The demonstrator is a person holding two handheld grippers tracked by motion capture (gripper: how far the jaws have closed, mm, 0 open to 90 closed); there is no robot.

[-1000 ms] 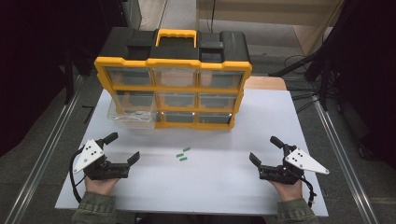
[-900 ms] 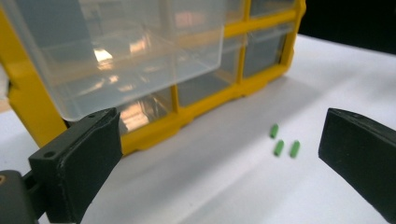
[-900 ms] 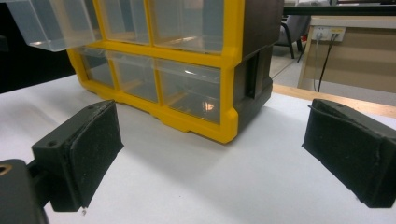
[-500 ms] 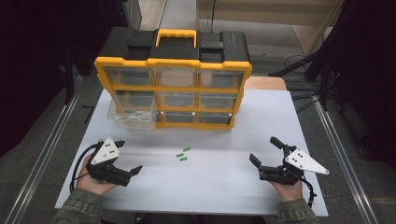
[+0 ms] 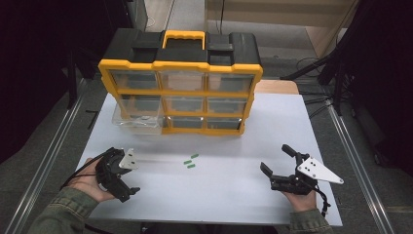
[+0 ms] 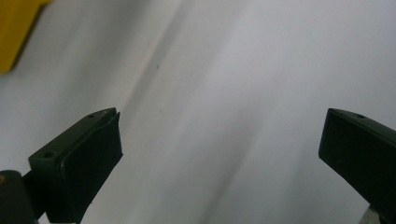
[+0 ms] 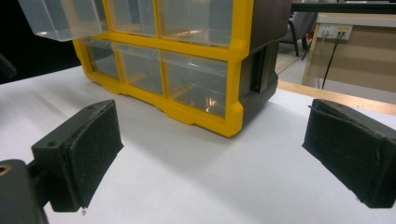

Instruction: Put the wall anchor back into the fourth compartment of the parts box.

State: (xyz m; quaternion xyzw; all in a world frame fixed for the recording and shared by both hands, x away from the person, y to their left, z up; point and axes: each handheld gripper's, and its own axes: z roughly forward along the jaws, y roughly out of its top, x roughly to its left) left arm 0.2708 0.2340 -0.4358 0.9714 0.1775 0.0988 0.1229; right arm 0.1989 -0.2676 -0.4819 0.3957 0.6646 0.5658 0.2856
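Observation:
A yellow and black organizer box (image 5: 180, 73) with clear drawers stands at the back of the white table (image 5: 234, 146). Its lower-left drawer (image 5: 139, 122) is pulled out. Two small green pieces (image 5: 191, 161) lie in front of the box, between my hands. My left gripper (image 5: 127, 171) is turned on its side at the front left, open, with nothing between its jaws. In the left gripper view it (image 6: 222, 140) points at bare table. My right gripper (image 5: 275, 159) rests open at the front right, and in the right gripper view it (image 7: 210, 149) faces the box (image 7: 196, 60).
A wooden board (image 5: 277, 87) shows behind the box's right side. Metal rails (image 5: 58, 141) run along both sides of the table. The pulled-out drawer (image 7: 60, 18) appears at the top left of the right gripper view.
My left hand has rolled its gripper onto its side and shifted it a little to the right. The right gripper has stayed put.

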